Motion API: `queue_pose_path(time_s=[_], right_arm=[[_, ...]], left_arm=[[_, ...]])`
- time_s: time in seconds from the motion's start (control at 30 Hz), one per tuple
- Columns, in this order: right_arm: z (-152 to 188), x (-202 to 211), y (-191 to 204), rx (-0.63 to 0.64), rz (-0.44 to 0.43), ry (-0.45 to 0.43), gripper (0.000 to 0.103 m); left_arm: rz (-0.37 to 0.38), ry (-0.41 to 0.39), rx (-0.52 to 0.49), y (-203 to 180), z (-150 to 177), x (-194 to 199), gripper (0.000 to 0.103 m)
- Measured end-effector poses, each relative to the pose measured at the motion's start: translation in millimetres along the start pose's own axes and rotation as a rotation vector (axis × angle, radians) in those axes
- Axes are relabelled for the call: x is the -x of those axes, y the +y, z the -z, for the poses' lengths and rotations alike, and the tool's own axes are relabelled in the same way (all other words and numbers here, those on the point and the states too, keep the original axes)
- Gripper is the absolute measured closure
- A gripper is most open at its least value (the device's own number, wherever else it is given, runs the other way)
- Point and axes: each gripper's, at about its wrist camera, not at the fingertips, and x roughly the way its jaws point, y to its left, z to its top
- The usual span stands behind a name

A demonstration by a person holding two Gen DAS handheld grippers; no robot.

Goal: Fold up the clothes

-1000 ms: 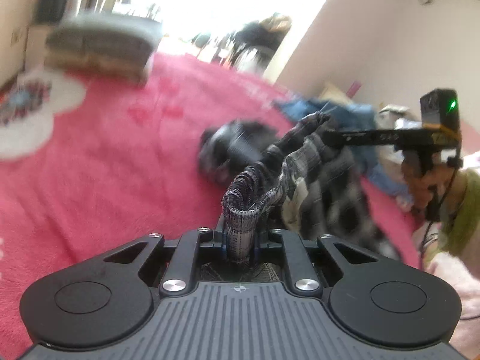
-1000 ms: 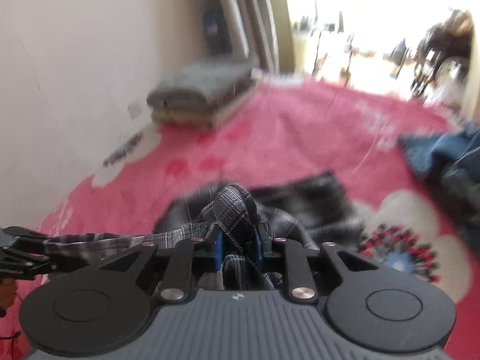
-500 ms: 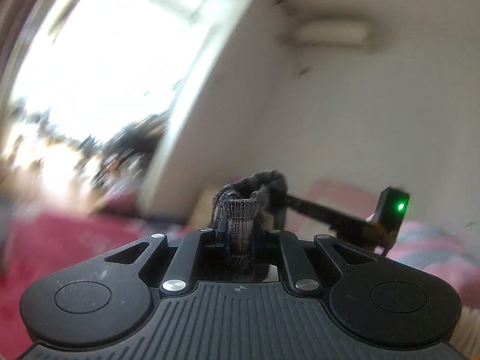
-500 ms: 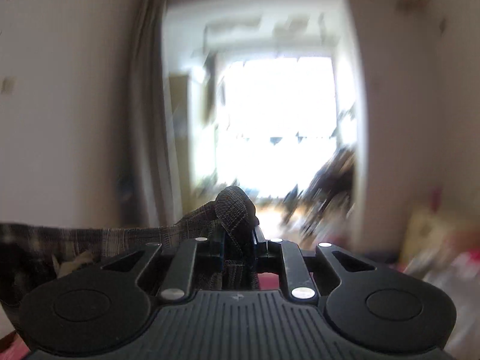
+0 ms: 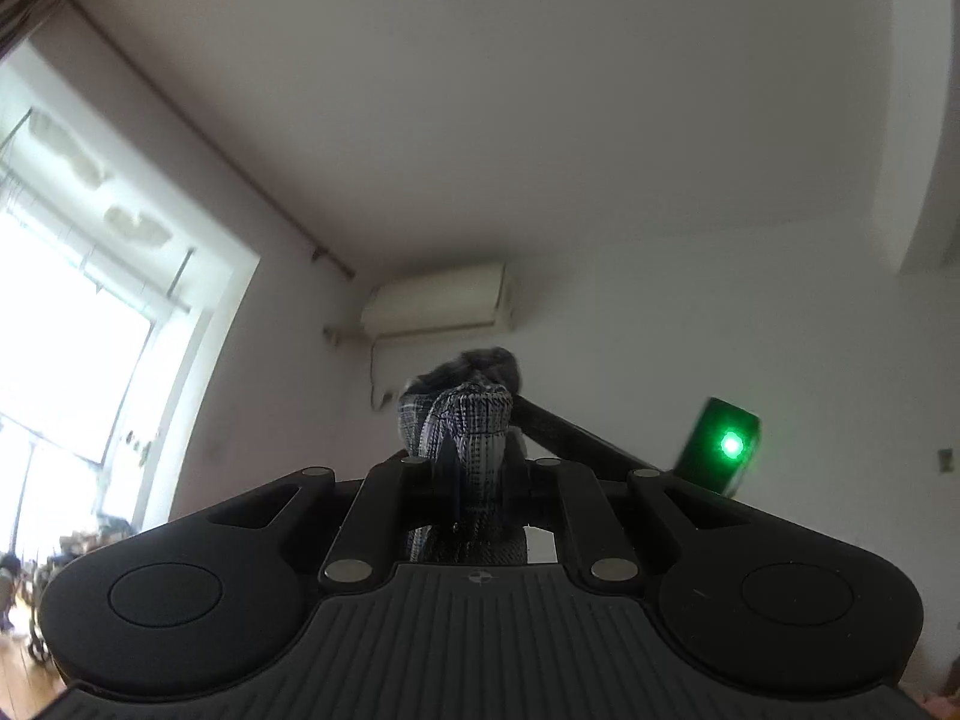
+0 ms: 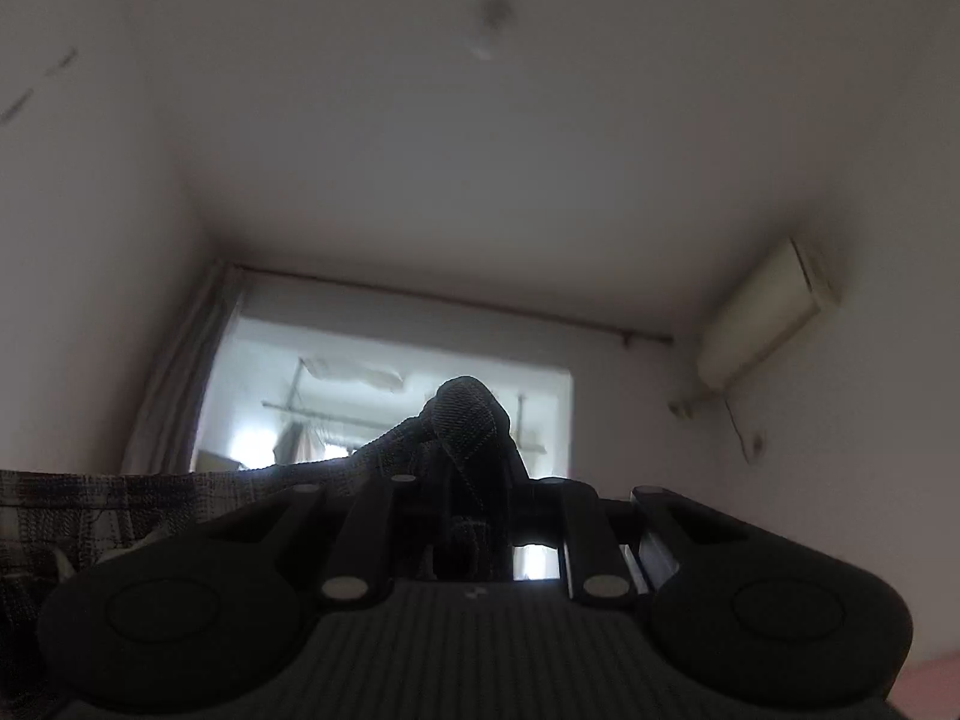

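My left gripper [image 5: 474, 462] is shut on a bunched edge of the grey plaid garment [image 5: 459, 429] and points up at the ceiling. My right gripper [image 6: 474, 468] is shut on another bunched edge of the same plaid garment [image 6: 465, 420]. In the right wrist view the cloth stretches away to the left edge [image 6: 90, 498]. The right gripper's body with its green light [image 5: 723, 447] shows to the right in the left wrist view. The bed and the garment's hanging part are out of view.
Both cameras face the white ceiling. A wall air conditioner [image 5: 441, 300] hangs ahead, also in the right wrist view [image 6: 765, 324]. A bright window [image 5: 72, 324] is on the left, and ahead in the right wrist view [image 6: 360, 396].
Both grippers have swung upward with the plaid garment still held. The pink bed and the other clothes have dropped out of view, and the ceiling fills both views.
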Motion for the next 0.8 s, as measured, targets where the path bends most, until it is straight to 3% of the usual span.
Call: queue_pose_path(time_s=[0.07,0.17,0.3,0.4,0.53,0.63,0.7,0.8], right_arm=[[12,-4,21,0.020,-0.037,0.007,0.085],[57,-10,50,0.047,-0.098,0.062,0.085],[157,2,100,0.026,-0.224,0.179,0.085],[249,33,148,-0.047,-0.338,0.277,0.085],[368,81,234,-0.119,-0.499,0.434,0.085],[443,100,308,-0.181,-0.645,0.582,0.085],[475,112,370,-0.136,-0.774,0.637,0.085],[511,127,463,-0.058,-0.967,0.690,0.085]], left_arm=[[-0.016,0.006,-0.002,4,4,15,0.094],[-0.069,0.071,0.028,14,23,43,0.094],[-0.177,0.201,0.009,44,79,112,0.094],[-0.281,0.299,0.022,70,133,186,0.094],[-0.472,0.383,0.215,115,209,311,0.094],[-0.674,0.406,0.287,136,254,405,0.094],[-0.819,0.427,0.282,137,277,459,0.094],[-0.979,0.429,0.311,135,286,509,0.094]])
